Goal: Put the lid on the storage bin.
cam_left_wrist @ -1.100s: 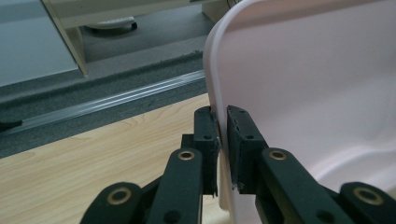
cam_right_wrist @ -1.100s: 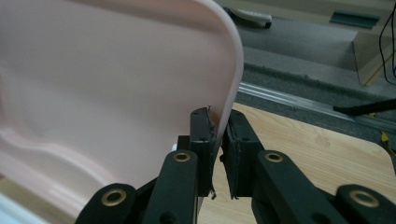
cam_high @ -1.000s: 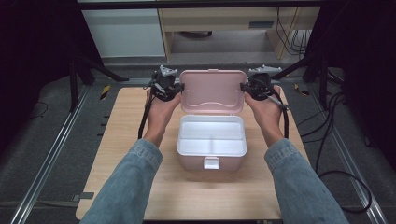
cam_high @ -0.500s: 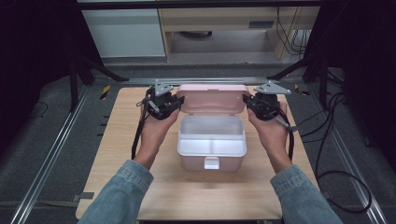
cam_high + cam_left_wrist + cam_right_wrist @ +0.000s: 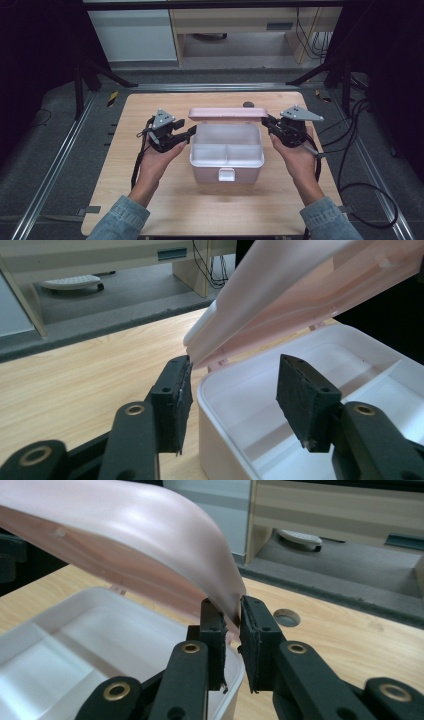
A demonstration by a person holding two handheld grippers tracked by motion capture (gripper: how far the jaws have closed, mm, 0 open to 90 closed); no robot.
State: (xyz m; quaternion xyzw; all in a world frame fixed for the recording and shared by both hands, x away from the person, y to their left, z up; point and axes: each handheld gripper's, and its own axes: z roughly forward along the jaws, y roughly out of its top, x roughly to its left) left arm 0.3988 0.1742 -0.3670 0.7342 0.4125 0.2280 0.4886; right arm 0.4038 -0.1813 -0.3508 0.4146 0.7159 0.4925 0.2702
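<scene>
Closing pink lid (image 5: 227,113) over white divided lunch box (image 5: 226,150), which sits mid-table, nearer the far edge. Left gripper (image 5: 186,135) jaws just opened, released, straddling the lid's corner without pressing. Right gripper (image 5: 268,124) clenched on lid's right edge. Lid looks like light, stiff, smooth plastic; judged slippery, best pinched at thin side rims near front corners.
</scene>
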